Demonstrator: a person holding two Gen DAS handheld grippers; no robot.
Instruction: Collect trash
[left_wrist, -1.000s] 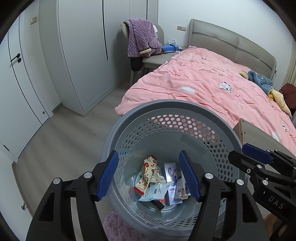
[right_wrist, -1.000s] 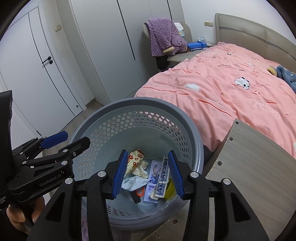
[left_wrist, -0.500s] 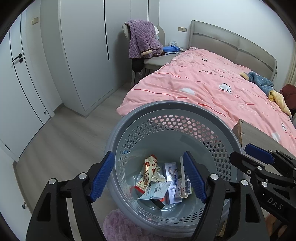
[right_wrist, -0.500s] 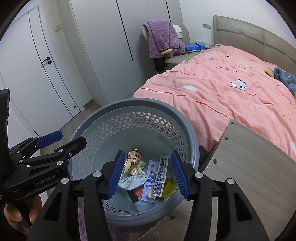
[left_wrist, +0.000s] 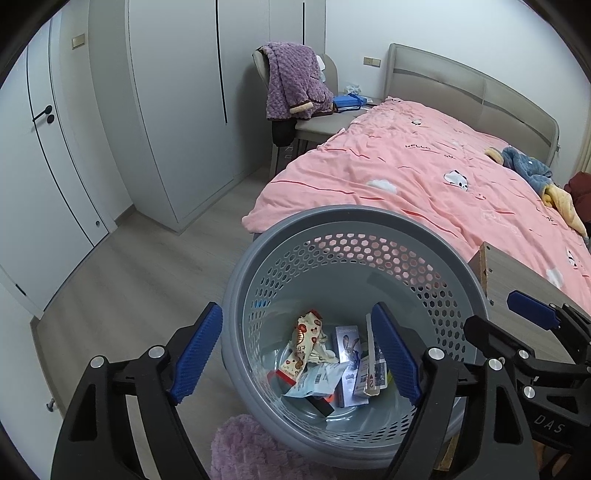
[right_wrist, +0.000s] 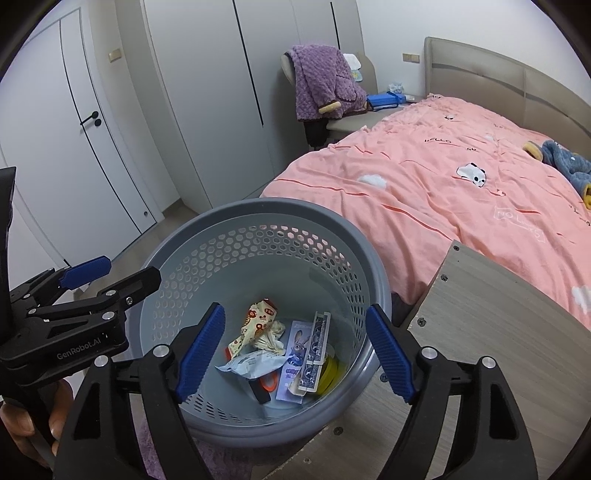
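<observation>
A grey perforated basket (left_wrist: 343, 218) stands on the floor beside the bed, and both grippers hang over its mouth. At its bottom lie a patterned snack wrapper (left_wrist: 304, 343), a white and blue packet (left_wrist: 317, 378), a cartoon rabbit box (right_wrist: 297, 343) and a blue patterned card (right_wrist: 316, 350). My left gripper (left_wrist: 295, 308) has its jaws opening wide with nothing between them. My right gripper (right_wrist: 294, 310) is opening too, also empty. Each gripper shows in the other's view, the right gripper (left_wrist: 517, 314) and the left gripper (right_wrist: 103, 280), the latter held by a hand (right_wrist: 22, 432).
A bed with a pink duvet (left_wrist: 424, 177) runs behind the basket. A wooden board (right_wrist: 480, 332) lies to the basket's right, a purple rug (left_wrist: 243, 446) in front. A chair with a purple blanket (left_wrist: 291, 81), wardrobes (left_wrist: 184, 110) and a door (left_wrist: 48, 147) line the far side.
Both grippers' jaws have spread wider, the right one mostly in the last half second. The trash in the basket has kept its place.
</observation>
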